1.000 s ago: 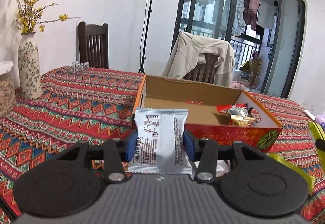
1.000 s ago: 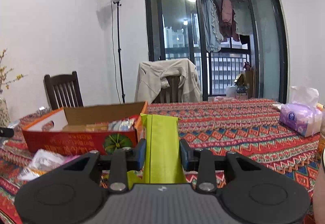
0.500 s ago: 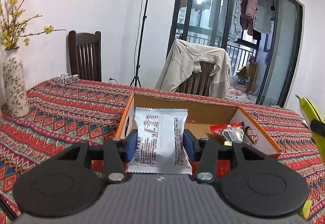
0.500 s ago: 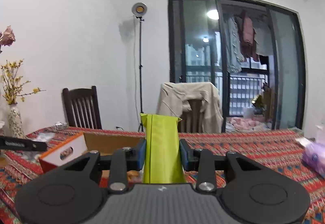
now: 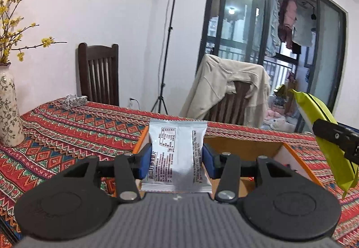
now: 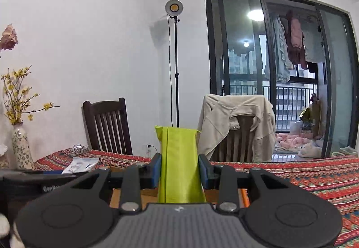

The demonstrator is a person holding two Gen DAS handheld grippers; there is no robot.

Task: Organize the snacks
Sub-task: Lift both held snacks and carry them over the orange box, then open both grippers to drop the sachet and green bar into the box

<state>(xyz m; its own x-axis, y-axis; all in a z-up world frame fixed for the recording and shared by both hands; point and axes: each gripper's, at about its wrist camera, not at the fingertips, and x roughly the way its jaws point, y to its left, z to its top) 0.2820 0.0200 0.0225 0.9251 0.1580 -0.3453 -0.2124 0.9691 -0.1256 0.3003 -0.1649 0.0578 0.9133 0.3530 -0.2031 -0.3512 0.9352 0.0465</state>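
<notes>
Both hands have swung in over the cardboard box [image 5: 258, 149] since a second ago. Left gripper [image 5: 177, 159] clamps the silver snack packet [image 5: 177, 153], right gripper [image 6: 179, 171] the lime-green pouch [image 6: 179, 164]. I'd lower each right inside before letting go, one at a time.

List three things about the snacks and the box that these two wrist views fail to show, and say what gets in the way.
- Cardboard box contents, left wrist view: hidden by the left gripper and its silver packet.
- Green packet front print, right wrist view: only its plain back faces the camera.
- Right gripper, left wrist view: cut off by the right edge.
</notes>
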